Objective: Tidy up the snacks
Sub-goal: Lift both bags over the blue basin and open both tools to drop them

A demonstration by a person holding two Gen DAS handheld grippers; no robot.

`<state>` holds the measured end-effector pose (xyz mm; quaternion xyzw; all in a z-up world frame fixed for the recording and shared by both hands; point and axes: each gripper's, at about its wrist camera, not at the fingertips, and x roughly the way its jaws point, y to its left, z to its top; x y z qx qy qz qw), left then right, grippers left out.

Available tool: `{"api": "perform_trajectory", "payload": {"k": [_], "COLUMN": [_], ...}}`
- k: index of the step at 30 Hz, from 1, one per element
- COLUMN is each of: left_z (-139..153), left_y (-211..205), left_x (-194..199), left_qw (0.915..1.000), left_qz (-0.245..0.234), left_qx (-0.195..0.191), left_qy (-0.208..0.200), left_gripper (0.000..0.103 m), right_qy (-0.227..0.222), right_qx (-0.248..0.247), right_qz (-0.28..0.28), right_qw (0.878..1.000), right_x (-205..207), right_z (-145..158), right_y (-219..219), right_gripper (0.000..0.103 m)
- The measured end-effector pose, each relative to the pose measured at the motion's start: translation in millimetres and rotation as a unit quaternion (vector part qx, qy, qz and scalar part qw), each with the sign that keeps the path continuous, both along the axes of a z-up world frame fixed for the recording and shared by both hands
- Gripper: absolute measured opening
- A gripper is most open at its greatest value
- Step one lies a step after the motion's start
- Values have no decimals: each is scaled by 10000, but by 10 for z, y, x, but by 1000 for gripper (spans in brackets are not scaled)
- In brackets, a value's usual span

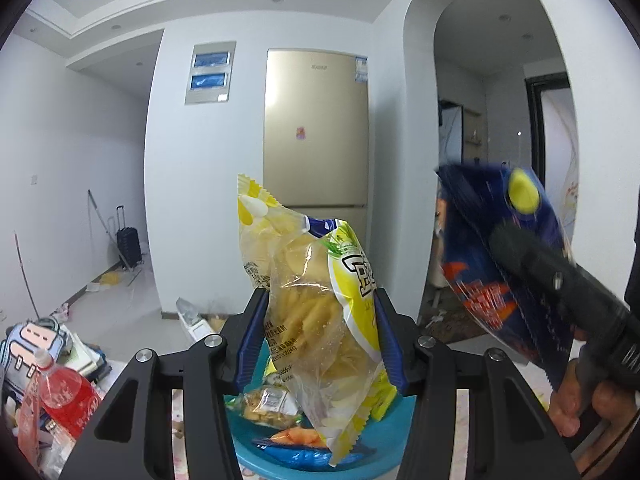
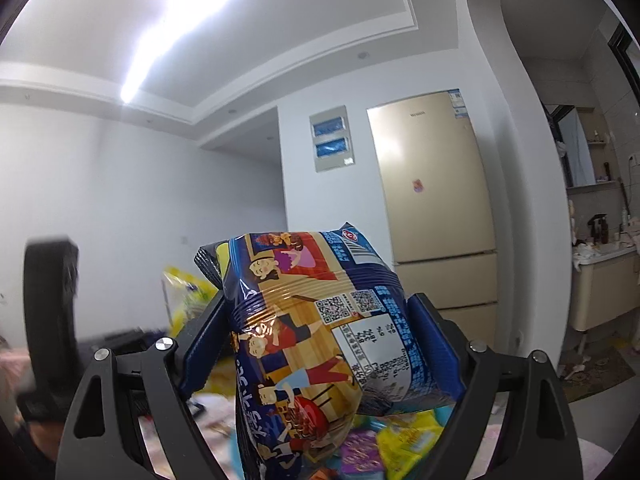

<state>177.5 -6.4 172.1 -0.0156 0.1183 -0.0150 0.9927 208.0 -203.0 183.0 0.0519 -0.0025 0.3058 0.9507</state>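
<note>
Gripping a crinkly clear-yellow chip bag (image 1: 320, 304), the left gripper (image 1: 318, 336) jaws are clenching it above a round teal basin (image 1: 400, 420) holding small packets; right gripper (image 2: 320, 344) jaws are clamping a glossy blue pouch (image 2: 320, 332).

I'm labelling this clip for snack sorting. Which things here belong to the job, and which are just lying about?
Job:
- yellow chip bag, in left gripper
- blue snack bag, in right gripper
- teal basin of snacks

Lying about:
- fridge
- suitcase
- red drink pouch
</note>
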Motion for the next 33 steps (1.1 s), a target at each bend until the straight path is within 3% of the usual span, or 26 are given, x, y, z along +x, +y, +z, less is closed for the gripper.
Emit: {"api": "perform_trajectory", "payload": {"k": [8, 20, 26, 33], "left_z": [-472, -1034, -1195, -1211], "left_y": [237, 517, 599, 638], "left_x": [507, 1052, 1092, 1113], "left_qw": [9987, 9911, 9854, 9839], "left_qz": [190, 242, 178, 220], "left_qx": [-99, -449, -706, -771], "left_qy": [455, 1231, 1541, 1598], "left_gripper": [53, 53, 53, 54], "right_qy": [1219, 2143, 2340, 2322], "right_qx": [-146, -518, -573, -564], "right_qz": [-129, -82, -55, -85], "right_qw": [9924, 9754, 9705, 9710], "right_x": [684, 1012, 1074, 1090], "right_z": [-524, -1006, -1095, -1051], "right_y": [38, 184, 188, 207], "right_gripper": [86, 86, 87, 87]}}
